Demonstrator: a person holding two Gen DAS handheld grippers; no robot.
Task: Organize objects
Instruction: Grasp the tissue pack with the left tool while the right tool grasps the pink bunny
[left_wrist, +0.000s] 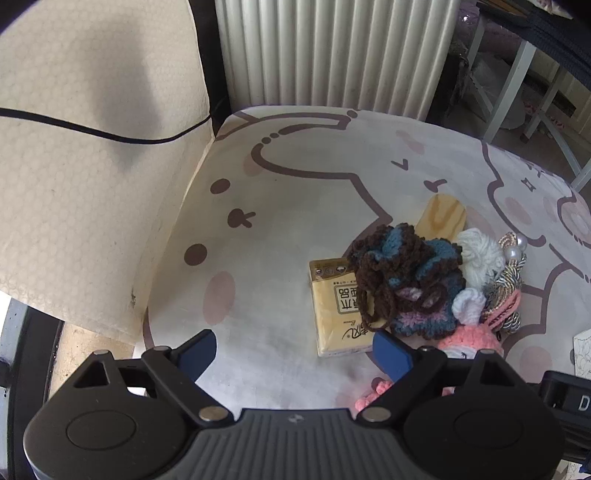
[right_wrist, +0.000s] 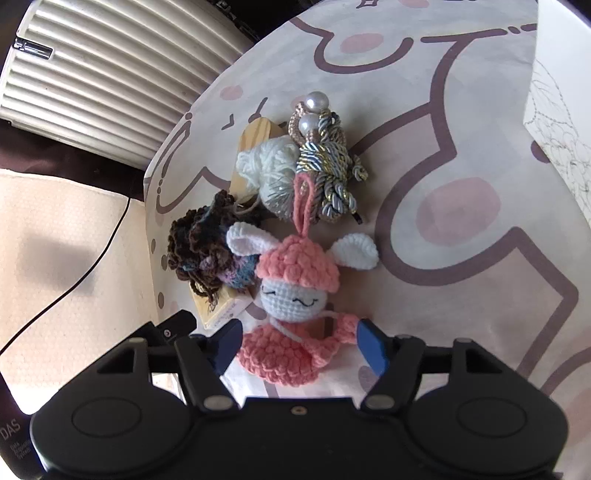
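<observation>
A pile of small things lies on a cartoon-print table mat. A yellow tissue pack lies under a brown-and-blue crochet piece. Beside them are a white yarn ball, a twisted cord with pearls, a wooden block and a pink crochet bunny doll. My left gripper is open and empty, just in front of the tissue pack. My right gripper is open, its blue pads either side of the doll's pink body, apart from it.
A white ribbed radiator stands behind the table. A cream padded surface with a black cable across it lies to the left. A white patterned box sits at the right. Chair legs stand at the far right.
</observation>
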